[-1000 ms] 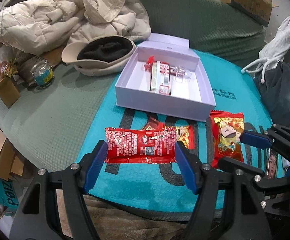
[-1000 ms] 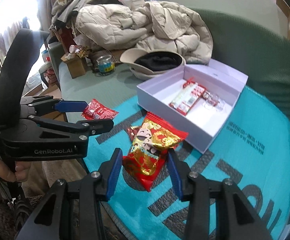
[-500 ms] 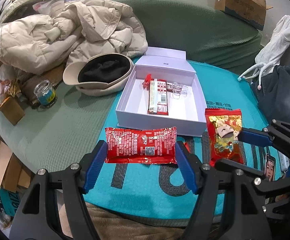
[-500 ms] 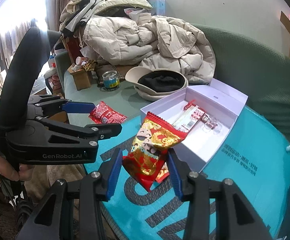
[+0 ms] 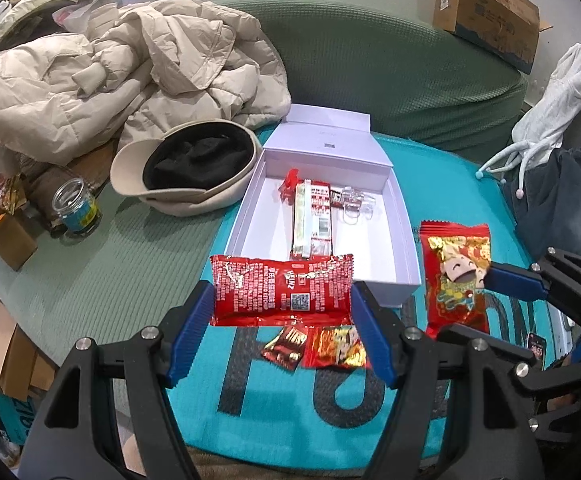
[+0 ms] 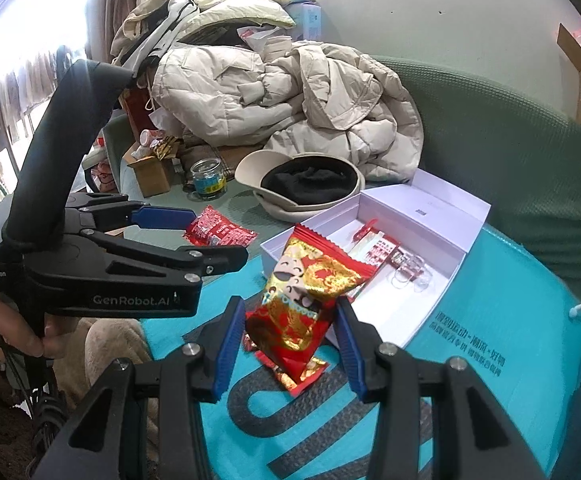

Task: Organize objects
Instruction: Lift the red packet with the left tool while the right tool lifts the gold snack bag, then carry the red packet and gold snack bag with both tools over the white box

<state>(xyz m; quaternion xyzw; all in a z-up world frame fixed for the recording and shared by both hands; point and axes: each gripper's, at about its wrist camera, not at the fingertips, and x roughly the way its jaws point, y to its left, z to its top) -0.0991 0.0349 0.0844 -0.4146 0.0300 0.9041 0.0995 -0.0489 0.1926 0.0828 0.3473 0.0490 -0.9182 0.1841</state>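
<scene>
My left gripper (image 5: 282, 316) is shut on a flat red ketchup packet (image 5: 281, 290) and holds it above the teal mat, just in front of the open white box (image 5: 406, 248). The packet also shows in the right wrist view (image 6: 220, 232). My right gripper (image 6: 290, 332) is shut on a red and gold snack bag (image 6: 304, 296) with a cartoon face, held up near the box's front corner; the bag also shows in the left wrist view (image 5: 456, 276). The box (image 6: 446, 204) holds a red-white packet (image 5: 316, 216) and clear clips (image 5: 352, 204).
Two small red-gold packets (image 5: 318, 346) lie on the teal mat (image 5: 290, 412). A beige cap (image 5: 186, 166), a glass jar (image 5: 76, 208) and a beige jacket (image 5: 130, 72) lie left on the green sofa. Clothes (image 5: 562, 196) lie at the right.
Both grippers have lifted higher with their packets and drawn back a little. The two small packets on the mat now show below the ketchup packet.
</scene>
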